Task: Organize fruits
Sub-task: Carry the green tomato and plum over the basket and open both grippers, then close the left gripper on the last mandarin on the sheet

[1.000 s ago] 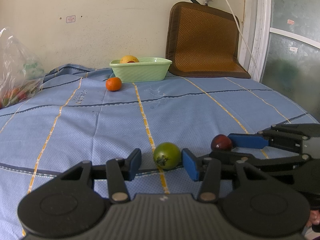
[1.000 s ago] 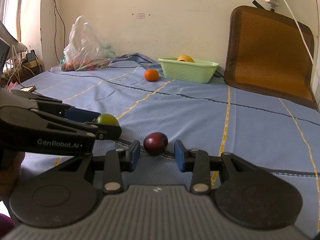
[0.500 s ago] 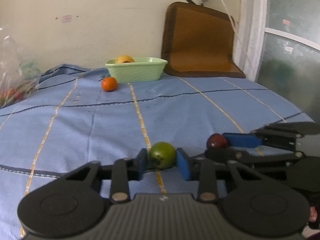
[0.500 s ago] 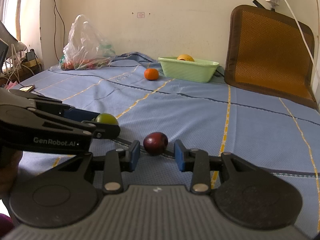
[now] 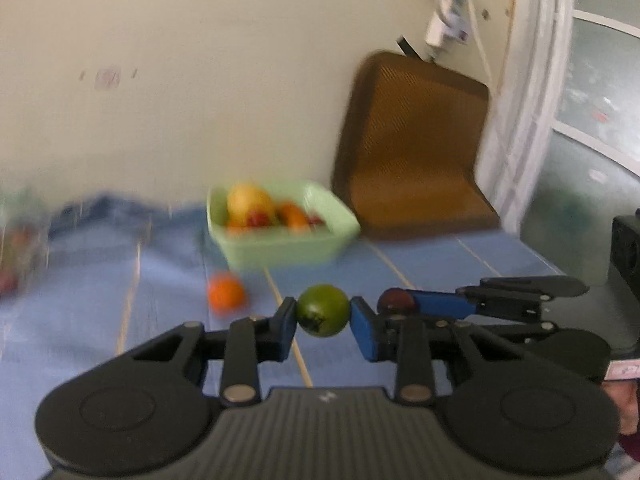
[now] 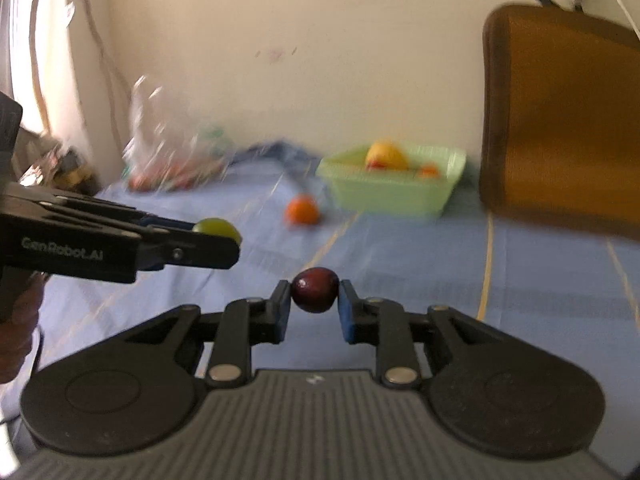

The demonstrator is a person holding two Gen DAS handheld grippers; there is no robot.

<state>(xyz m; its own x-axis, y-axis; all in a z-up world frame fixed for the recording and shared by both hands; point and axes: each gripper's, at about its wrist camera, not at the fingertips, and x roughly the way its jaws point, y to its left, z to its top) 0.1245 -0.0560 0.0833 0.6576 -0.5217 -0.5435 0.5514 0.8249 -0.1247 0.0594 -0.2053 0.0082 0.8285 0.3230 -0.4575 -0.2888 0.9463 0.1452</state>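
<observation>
left tongs (image 5: 323, 317) clamp green fruit (image 5: 323, 310); right tongs (image 6: 314, 299) closing, pads on plum (image 6: 315, 289). open bed (image 6: 540, 280) ahead; orange (image 6: 302, 210) beside basket (image 6: 390, 192) near wall.

Home bedroom, looks like. Blue bedsheet (image 6: 400, 256) with yellow stripes as the work surface, brown woven seat cushion (image 5: 412, 152) leaning on a scuffed cream wall (image 5: 180, 80). Power strip (image 5: 444, 20) hanging by its cable, plastic bag (image 6: 168, 148) of produce in the corner.
</observation>
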